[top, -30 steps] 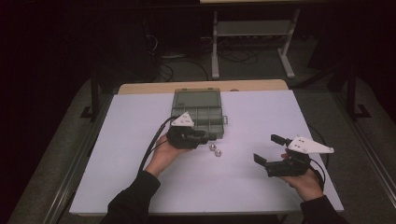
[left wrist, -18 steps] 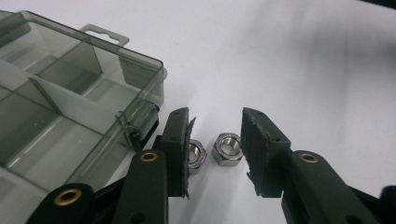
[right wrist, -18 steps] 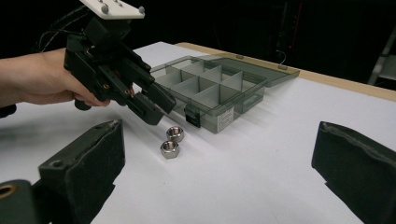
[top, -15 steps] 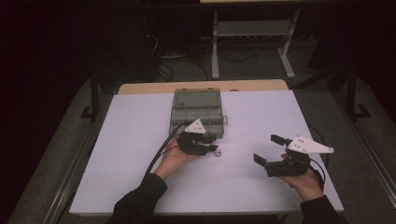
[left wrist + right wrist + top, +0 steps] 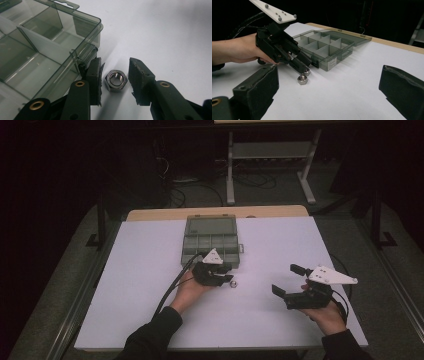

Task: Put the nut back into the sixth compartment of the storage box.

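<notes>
Left gripper [image 5: 115, 82] sits low on the white table [image 5: 140, 270], its jaws spread slightly wider than the hex nut [image 5: 116, 80] that lies flat on the tabletop between them. From the left gripper view, narrow gaps of table show on both sides of the nut, so the pads are not pressing on it. Just to the left of the near pad stands the corner of the smoky clear compartment box [image 5: 50, 47], its dividers upright and its lid thrown back.

From above, the left gripper [image 5: 225, 276] is at the box's [image 5: 210, 237] near right corner, and a second nut [image 5: 233, 283] shows as a small bright speck just to its right. The right gripper view makes this clearer: two nuts lie side by side, one [image 5: 306, 72] tucked under the left gripper's tips [image 5: 303, 70], the other [image 5: 302, 79] free on the table just in front of it. That view also shows a small white label [image 5: 332, 61] on the box's end wall, its print too small to read.

Further right, well apart, the right gripper [image 5: 286, 281] hangs over bare table with its jaws wide apart and nothing between them.
</notes>
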A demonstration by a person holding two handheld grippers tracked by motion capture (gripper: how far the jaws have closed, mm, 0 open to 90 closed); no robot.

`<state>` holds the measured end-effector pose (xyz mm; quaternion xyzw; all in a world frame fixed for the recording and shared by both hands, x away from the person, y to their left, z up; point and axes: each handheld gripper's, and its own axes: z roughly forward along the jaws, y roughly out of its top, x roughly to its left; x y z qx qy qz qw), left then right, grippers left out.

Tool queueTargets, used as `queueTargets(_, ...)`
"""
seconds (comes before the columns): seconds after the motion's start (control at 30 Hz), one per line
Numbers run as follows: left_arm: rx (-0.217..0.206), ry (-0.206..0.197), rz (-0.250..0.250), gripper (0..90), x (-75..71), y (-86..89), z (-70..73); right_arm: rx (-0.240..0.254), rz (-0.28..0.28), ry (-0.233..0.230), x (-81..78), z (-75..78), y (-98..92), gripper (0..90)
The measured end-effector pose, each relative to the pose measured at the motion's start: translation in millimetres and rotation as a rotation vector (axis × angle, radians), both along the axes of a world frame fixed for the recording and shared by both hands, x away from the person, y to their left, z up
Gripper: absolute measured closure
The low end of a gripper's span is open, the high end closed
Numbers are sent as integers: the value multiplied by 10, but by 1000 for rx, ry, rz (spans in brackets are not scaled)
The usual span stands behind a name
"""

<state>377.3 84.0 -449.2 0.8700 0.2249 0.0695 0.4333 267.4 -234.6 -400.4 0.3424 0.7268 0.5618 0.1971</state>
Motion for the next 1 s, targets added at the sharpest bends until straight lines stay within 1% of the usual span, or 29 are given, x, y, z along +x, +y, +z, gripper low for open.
queueTargets(0.07, 2, 3, 0, 623, 8, -12, -25, -1, 0, 0, -1, 0, 0, 23)
queueTargets(0.1, 15, -1, -6, 622, 12, -10, -27, -1, 0, 0, -1, -1, 1, 22)
queueTargets(0.2, 11, 7, 1, 626, 8, -28, -51, -1, 0, 0, -1, 0, 0, 23)
queueTargets(0.23, 18, 9, 5, 627, 8, -34, -66, 0, -1, 0, -2, 0, -1, 22)
queueTargets(0.37, 15, 13, 3, 634, 12, -37, -82, 0, -2, 1, -2, 0, -3, 23)
queueTargets(0.53, 18, 10, 5, 645, 10, -39, -83, 0, -2, 2, -4, 1, -4, 23)
queueTargets(0.6, 30, 2, -1, 663, 11, -33, -81, 1, -2, 2, -5, 1, -5, 23)
queueTargets(0.73, 39, 1, -5, 671, 7, -32, -76, 2, -2, 2, -4, 2, -5, 22)
queueTargets(0.77, 27, 4, 1, 672, 1, -39, -81, 1, -2, 2, -5, 1, -4, 22)
queueTargets(0.9, 34, -10, -4, 677, -4, -42, -81, 1, -3, 1, -4, 2, -7, 23)
queueTargets(1.0, 37, -11, -4, 679, -6, -44, -78, 1, -2, -1, -3, 1, -10, 22)
